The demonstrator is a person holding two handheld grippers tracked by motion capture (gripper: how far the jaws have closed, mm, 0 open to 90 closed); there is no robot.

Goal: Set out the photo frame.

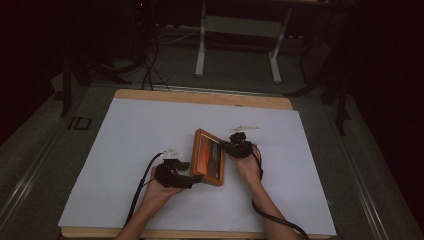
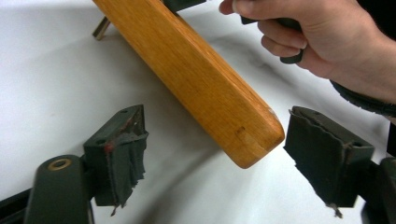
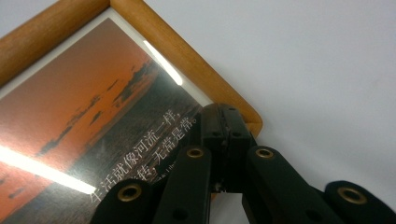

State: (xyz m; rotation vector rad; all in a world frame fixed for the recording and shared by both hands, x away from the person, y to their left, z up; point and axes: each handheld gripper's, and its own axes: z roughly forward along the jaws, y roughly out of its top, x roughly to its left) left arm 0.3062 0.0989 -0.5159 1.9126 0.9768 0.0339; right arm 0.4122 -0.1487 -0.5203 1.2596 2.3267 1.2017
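Note:
A wooden picture frame (image 1: 208, 158) with an orange sunset print lies slanted at the middle of the white sheet. My right gripper (image 1: 226, 146) is at its right edge. In the right gripper view my right gripper (image 3: 224, 125) has its black jaws shut on the picture frame (image 3: 93, 102) at the rim beside a corner. My left gripper (image 1: 195, 178) is at the frame's near left corner. In the left gripper view my left gripper (image 2: 224, 156) stands wide open. The picture frame (image 2: 196, 79) has its corner between the torn pads (image 2: 122, 154), which do not touch it. A metal peg (image 2: 100, 29) juts from the frame's back.
A white sheet (image 1: 145, 130) covers the wooden table (image 1: 200, 96). A person's hand (image 2: 327, 42) holds the right gripper beyond the frame. Behind the table stand a white desk leg (image 1: 201, 50) and floor cables (image 1: 150, 65), with dark surroundings at both sides.

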